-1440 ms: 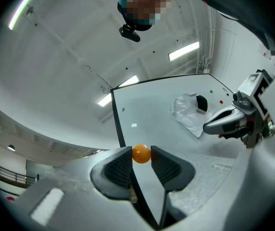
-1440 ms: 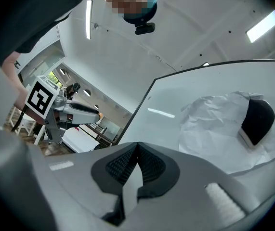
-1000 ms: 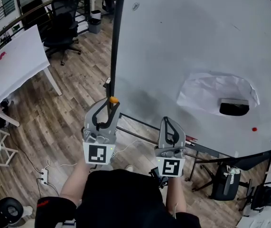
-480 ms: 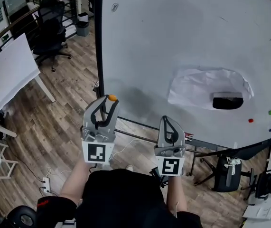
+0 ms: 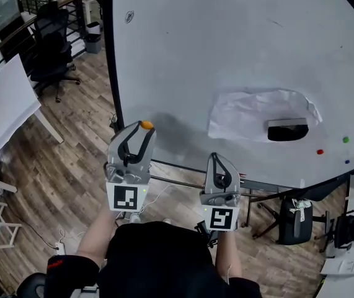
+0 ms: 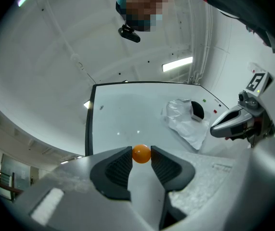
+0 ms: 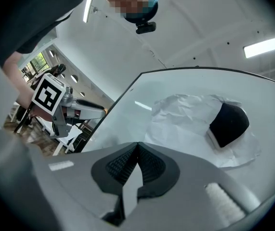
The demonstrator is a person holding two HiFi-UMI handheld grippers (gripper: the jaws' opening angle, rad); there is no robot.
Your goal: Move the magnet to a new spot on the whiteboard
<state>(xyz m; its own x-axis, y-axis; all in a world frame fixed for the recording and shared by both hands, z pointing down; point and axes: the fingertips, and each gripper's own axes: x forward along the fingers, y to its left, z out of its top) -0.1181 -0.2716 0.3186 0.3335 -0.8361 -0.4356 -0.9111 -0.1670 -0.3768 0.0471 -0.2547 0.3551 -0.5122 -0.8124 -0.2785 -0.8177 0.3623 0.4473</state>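
Note:
A small orange ball magnet (image 5: 146, 125) is pinched between the tips of my left gripper (image 5: 143, 128), which is shut on it. In the left gripper view the magnet (image 6: 141, 154) shows between the dark pads (image 6: 119, 165), in front of the lower left part of the whiteboard (image 5: 226, 48). Whether it touches the board I cannot tell. My right gripper (image 5: 216, 159) is held lower and to the right, below the board's bottom edge. Its jaws (image 7: 137, 146) are shut with nothing between them.
A crumpled white paper (image 5: 251, 113) with a black eraser (image 5: 287, 131) sits at the board's lower right. Beside them are a red magnet (image 5: 319, 151) and a green magnet (image 5: 345, 139). Office chairs (image 5: 53, 54) and a white table (image 5: 3, 113) stand on the wooden floor at left.
The board has slid left in the head view. The held magnet, earlier level with the board's black left edge, now stands in front of the white face. Both grippers keep their states.

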